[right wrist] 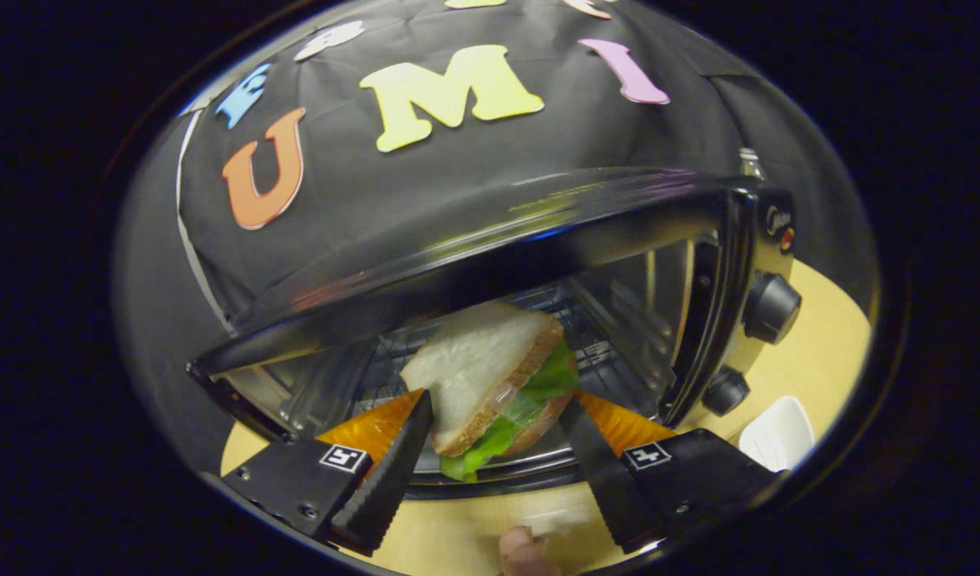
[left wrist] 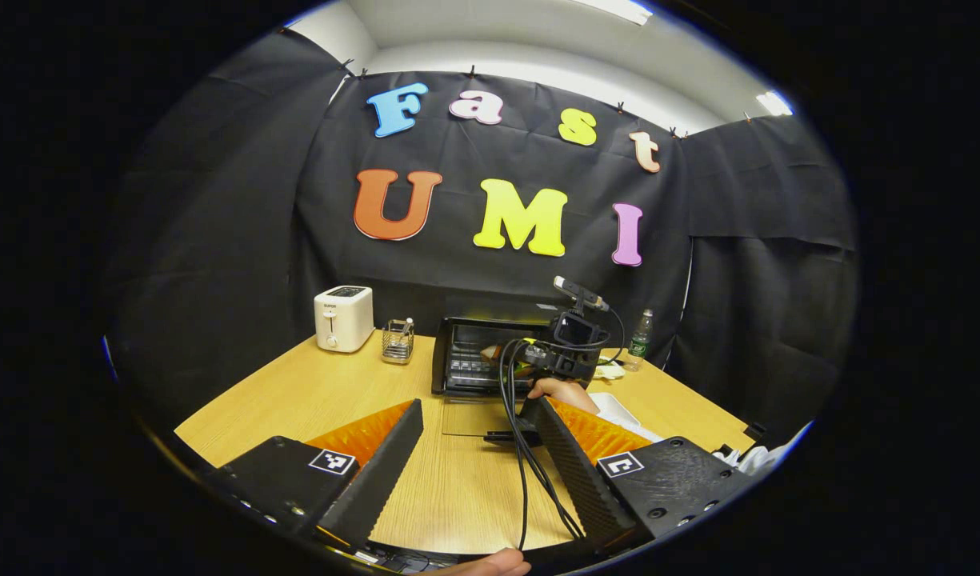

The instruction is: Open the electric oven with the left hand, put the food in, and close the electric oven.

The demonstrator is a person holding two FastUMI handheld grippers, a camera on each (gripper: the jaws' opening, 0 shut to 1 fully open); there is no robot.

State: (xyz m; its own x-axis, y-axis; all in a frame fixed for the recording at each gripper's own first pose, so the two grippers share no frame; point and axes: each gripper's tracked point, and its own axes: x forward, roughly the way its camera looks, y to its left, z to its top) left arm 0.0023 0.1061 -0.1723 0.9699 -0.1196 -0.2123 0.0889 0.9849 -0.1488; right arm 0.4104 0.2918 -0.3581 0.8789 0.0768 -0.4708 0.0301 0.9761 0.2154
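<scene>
Oven door (left wrist: 475,416) is down, lying flat on the tabletop (left wrist: 314,400) in front of the toaster oven (left wrist: 490,352); opening step looks done.

Right claw (right wrist: 498,424) grips a sandwich (right wrist: 490,376), white bread with lettuce, both fingers pressed on its sides. Sandwich is at the oven mouth, over the wire rack (right wrist: 602,352); can't tell if it rests on the rack yet. In the left gripper view the right claw and its hand (left wrist: 566,392) sit at the oven opening.

Left claw (left wrist: 478,436) is open, holding nothing, hanging back above the tabletop, well short of the door.

White toaster (left wrist: 343,318), small glass holder (left wrist: 398,340) and a water bottle (left wrist: 639,340) stand behind, uninvolved.

Judged remaining: set sandwich on rack, release, pull right claw out, close the door.
</scene>
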